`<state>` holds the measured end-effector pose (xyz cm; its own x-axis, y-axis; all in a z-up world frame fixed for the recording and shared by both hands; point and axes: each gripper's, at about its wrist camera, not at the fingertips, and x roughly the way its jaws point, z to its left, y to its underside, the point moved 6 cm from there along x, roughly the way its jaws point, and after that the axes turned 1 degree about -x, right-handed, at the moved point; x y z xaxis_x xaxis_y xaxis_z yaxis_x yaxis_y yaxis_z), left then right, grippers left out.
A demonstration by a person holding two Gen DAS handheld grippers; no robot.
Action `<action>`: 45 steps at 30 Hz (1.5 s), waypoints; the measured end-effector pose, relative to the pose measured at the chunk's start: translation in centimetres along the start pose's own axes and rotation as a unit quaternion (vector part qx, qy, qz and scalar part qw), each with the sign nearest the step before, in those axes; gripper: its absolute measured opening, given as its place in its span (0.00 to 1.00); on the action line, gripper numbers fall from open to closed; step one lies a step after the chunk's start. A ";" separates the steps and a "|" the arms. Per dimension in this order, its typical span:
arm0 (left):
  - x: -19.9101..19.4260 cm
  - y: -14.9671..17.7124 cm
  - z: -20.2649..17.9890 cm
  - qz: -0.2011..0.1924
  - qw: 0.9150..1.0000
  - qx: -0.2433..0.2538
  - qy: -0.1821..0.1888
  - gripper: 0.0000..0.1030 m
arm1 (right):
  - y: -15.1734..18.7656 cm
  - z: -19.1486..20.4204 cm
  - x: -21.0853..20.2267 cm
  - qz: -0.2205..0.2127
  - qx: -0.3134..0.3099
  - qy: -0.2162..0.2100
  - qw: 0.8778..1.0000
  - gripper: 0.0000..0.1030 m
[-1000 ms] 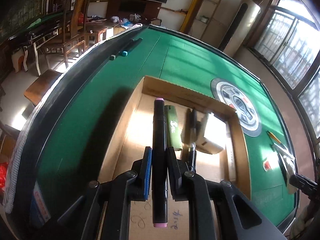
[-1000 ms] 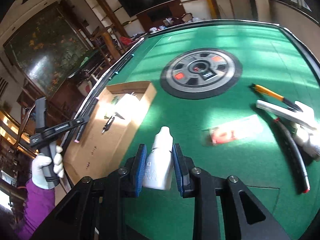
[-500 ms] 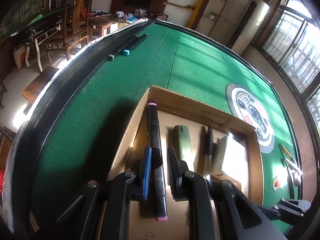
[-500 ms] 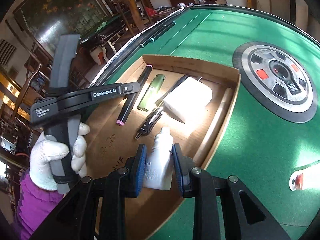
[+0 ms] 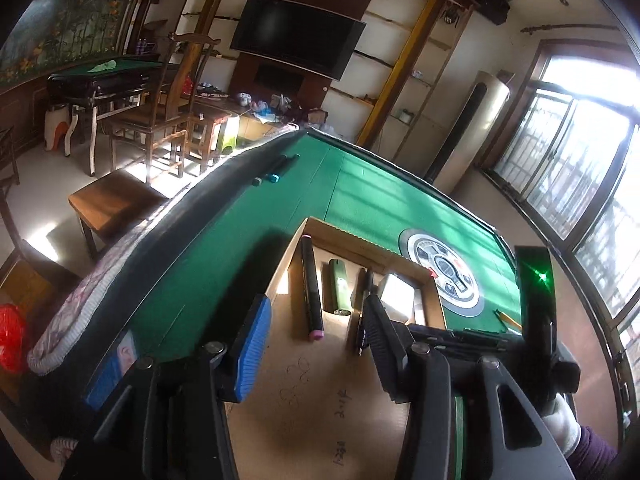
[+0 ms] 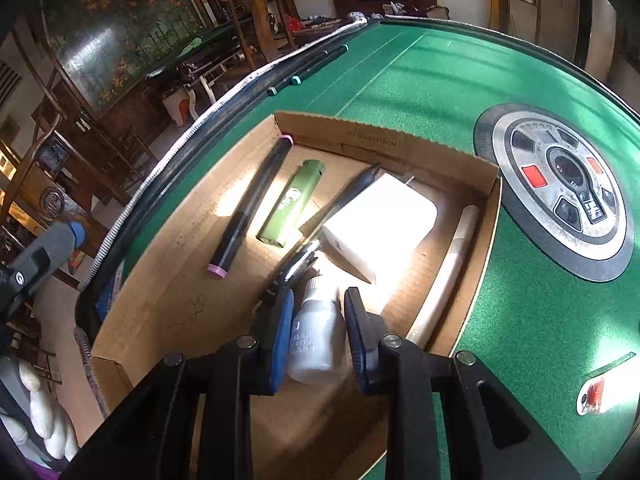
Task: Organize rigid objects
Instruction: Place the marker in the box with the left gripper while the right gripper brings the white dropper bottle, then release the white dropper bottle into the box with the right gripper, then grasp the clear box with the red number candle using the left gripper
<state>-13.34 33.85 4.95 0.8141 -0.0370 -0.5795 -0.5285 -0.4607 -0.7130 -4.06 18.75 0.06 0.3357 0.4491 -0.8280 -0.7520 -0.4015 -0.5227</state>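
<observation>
Cardboard box (image 6: 384, 140) on green table (image 6: 460, 76), near its left edge. Contents: pink-capped marker (image 6: 248, 208) along the box's left wall, then green lighter (image 6: 292, 204), black pen (image 6: 344, 196), white charger (image 6: 380, 224). My right gripper (image 6: 316, 332) clenches a white dropper bottle (image 6: 316, 340) over the box's near end. My left gripper (image 5: 316, 352) is opening, nothing between its jaws.

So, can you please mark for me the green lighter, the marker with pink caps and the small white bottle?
green lighter (image 6: 291, 205): right wrist view, middle of its body.
marker with pink caps (image 6: 251, 208): right wrist view, middle of its black barrel.
small white bottle (image 6: 316, 334): right wrist view, its body between the pads.
</observation>
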 end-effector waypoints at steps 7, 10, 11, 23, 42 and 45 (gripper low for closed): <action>-3.0 2.0 3.1 -0.026 0.998 -0.059 -0.007 0.49 | -0.3 7.0 2.5 0.049 -0.019 -0.115 0.992 0.25; -3.7 2.6 3.7 -0.023 0.997 -0.067 -0.007 0.49 | -1.3 9.0 5.0 0.057 -0.013 -0.123 0.991 0.25; -4.0 2.8 3.9 -0.022 0.997 -0.067 -0.009 0.49 | -1.8 9.2 5.6 0.056 -0.012 -0.117 0.992 0.25; -5.4 3.4 2.3 -0.034 0.999 -0.040 0.005 0.65 | -1.6 3.6 -0.4 -0.034 0.036 -0.110 0.993 0.50; 0.6 11.1 -20.7 0.103 0.970 0.193 0.104 0.69 | 14.2 -30.9 -22.2 -0.229 0.279 0.122 0.925 0.57; 2.5 12.1 -24.0 0.113 0.961 0.239 0.082 0.69 | 13.7 -33.0 -23.3 -0.253 0.272 0.133 0.919 0.57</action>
<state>-11.89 6.90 4.36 0.6724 -0.2456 -0.6982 -0.7139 0.0339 -0.6995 -3.42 -23.57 5.52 0.7929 0.2288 -0.5648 -0.6094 0.2951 -0.7359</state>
